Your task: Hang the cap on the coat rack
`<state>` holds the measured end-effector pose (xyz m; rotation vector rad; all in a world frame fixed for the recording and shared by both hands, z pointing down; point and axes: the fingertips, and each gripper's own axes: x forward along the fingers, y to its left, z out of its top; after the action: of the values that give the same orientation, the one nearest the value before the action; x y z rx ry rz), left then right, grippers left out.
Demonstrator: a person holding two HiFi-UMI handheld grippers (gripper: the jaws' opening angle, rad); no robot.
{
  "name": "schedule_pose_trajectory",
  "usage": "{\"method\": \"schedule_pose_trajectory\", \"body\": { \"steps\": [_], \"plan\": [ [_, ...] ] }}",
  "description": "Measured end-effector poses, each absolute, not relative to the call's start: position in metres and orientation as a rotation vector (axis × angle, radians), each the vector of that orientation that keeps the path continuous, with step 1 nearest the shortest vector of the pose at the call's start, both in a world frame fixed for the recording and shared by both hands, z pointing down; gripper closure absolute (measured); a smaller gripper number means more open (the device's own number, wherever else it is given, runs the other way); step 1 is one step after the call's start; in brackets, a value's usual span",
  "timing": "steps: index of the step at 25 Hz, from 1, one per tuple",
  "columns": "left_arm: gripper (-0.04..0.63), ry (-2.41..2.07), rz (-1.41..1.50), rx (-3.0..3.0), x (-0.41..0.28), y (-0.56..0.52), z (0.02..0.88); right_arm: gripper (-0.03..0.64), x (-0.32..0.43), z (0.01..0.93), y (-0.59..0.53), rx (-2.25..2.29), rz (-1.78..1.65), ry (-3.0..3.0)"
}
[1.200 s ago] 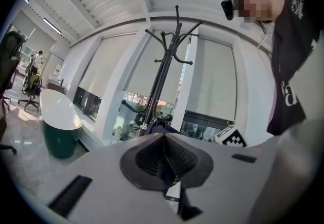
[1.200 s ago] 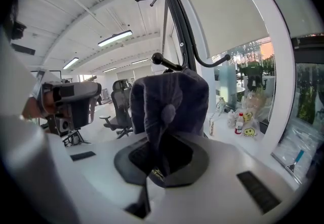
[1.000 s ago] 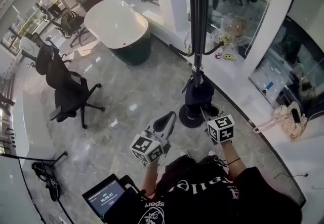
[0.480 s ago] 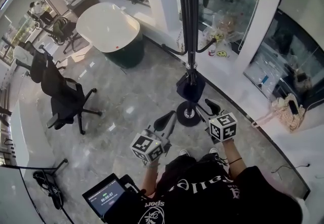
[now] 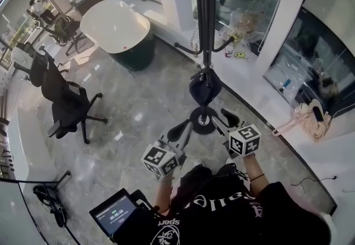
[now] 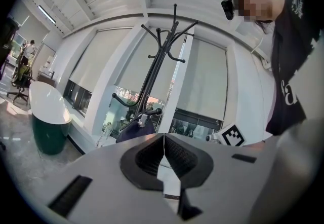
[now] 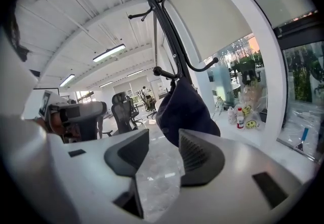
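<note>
The dark navy cap [image 5: 203,87] hangs from a low hook of the black coat rack [image 5: 206,27], just above the rack's round base [image 5: 202,121]. My right gripper [image 5: 223,119] stands open a little short of the cap, with nothing between its fingers. In the right gripper view the cap [image 7: 185,109] hangs free beyond the spread jaws of the right gripper [image 7: 164,144]. My left gripper [image 5: 186,127] is shut and empty, to the left of the base. From the left gripper [image 6: 164,139] I see the cap [image 6: 135,129] on the rack [image 6: 157,71].
A white round tub on a dark green base [image 5: 119,30] stands at the back left. Black office chairs [image 5: 66,102] are at the left. Bottles [image 5: 233,44] sit on the window ledge behind the rack, a woven bag [image 5: 308,119] at the right. A tablet [image 5: 113,216] is near my body.
My right gripper's jaws have gone from shut to wide open. The cap stays hanging on the rack's hook. The left gripper has barely moved.
</note>
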<state>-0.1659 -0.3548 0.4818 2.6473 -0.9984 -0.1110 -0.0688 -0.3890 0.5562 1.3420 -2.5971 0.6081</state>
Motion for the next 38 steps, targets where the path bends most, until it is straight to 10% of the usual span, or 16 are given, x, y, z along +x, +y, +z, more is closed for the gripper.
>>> {"method": "schedule_pose_trajectory", "body": {
  "steps": [8, 15, 38],
  "plan": [
    [0.591, -0.979, -0.117, 2.64, -0.156, -0.332, 0.485, 0.436, -0.067, 0.537, -0.36, 1.336, 0.548, -2.643],
    [0.591, -1.055, -0.116, 2.638, -0.147, -0.307, 0.475, 0.574, -0.06, 0.529, -0.335, 1.319, 0.558, -2.689],
    [0.591, -0.93, -0.207, 2.739, -0.073, -0.163, 0.435, 0.592, -0.004, 0.501, -0.166, 1.372, 0.489, -2.687]
  ]
}}
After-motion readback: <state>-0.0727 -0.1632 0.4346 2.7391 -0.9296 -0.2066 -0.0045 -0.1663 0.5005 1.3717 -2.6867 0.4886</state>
